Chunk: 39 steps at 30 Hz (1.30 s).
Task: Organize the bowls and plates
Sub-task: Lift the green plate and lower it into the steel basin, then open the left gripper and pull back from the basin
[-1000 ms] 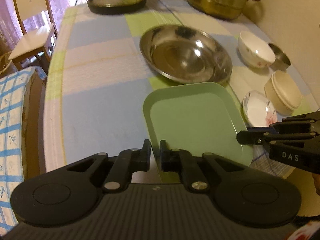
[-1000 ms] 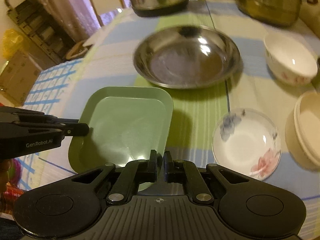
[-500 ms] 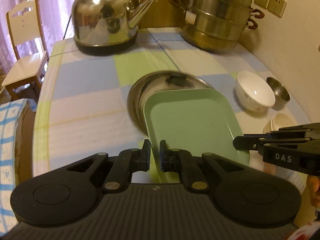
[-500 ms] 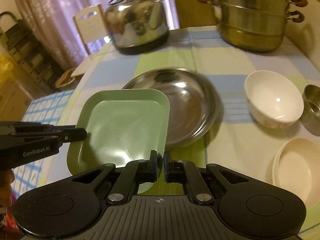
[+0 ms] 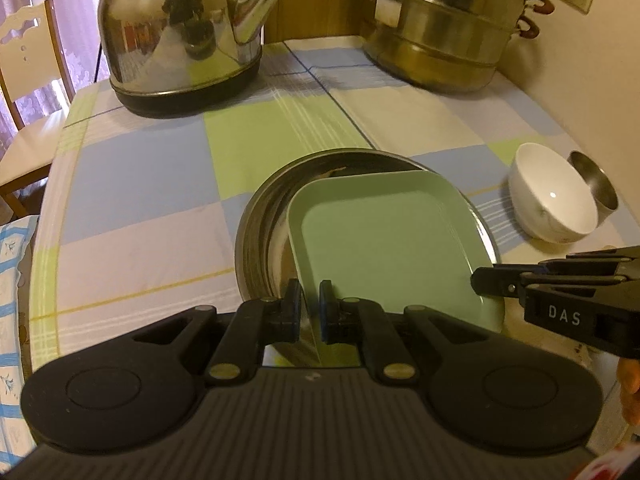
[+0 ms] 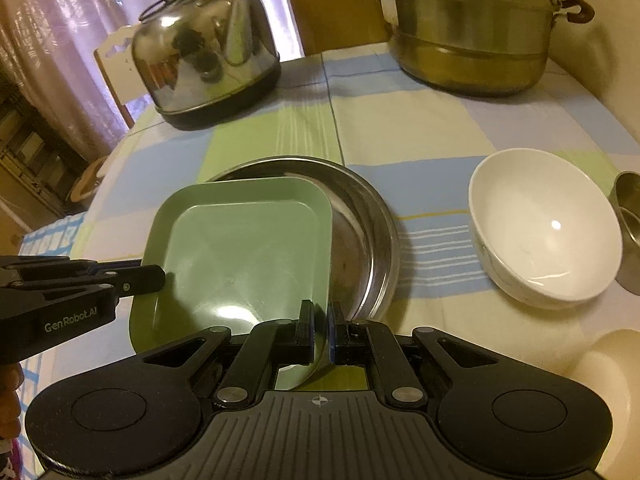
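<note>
A green square plate (image 5: 384,240) (image 6: 244,256) is held over a large steel basin (image 5: 264,216) (image 6: 360,216). My left gripper (image 5: 309,304) is shut on the plate's near left rim. My right gripper (image 6: 318,330) is shut on its near right rim. Each gripper shows in the other's view, the right one (image 5: 480,280) and the left one (image 6: 158,278), at the plate's sides. A white bowl (image 5: 552,200) (image 6: 544,224) stands to the right on the checked tablecloth.
A steel kettle (image 5: 180,36) (image 6: 208,48) and a stacked steamer pot (image 5: 444,28) (image 6: 472,28) stand at the back. A small steel cup (image 5: 596,180) (image 6: 630,232) is beside the white bowl. A cream dish (image 6: 612,364) lies near right. A chair (image 5: 28,80) stands left.
Both grippers carried the green plate forward from the table's near side until it hangs over the steel basin. The floral saucer and cream bowls dropped out of view.
</note>
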Each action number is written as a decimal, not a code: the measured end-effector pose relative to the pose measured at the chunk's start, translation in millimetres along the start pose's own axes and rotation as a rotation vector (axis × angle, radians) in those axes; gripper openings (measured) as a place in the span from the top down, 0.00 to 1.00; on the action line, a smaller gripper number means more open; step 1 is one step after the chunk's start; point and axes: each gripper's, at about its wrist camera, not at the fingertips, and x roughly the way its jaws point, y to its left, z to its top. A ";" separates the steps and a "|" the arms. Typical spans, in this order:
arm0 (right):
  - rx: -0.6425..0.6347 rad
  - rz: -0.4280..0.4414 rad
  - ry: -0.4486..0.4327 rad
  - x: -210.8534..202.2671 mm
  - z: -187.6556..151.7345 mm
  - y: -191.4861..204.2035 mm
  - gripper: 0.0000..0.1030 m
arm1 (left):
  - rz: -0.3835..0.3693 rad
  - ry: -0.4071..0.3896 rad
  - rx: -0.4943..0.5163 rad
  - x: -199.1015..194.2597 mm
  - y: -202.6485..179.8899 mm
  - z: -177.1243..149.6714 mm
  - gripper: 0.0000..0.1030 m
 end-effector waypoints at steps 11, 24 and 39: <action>-0.011 -0.040 0.017 27.6 9.8 -3.5 0.94 | 0.001 0.052 -0.002 31.8 3.1 5.0 0.92; 0.023 -0.004 -0.060 16.0 11.9 -12.0 0.83 | 0.033 0.025 -0.006 23.5 1.2 8.1 0.79; 0.077 0.109 -0.109 -35.8 -0.7 -16.0 0.48 | 0.017 -0.011 -0.056 -40.7 -12.3 -6.5 0.60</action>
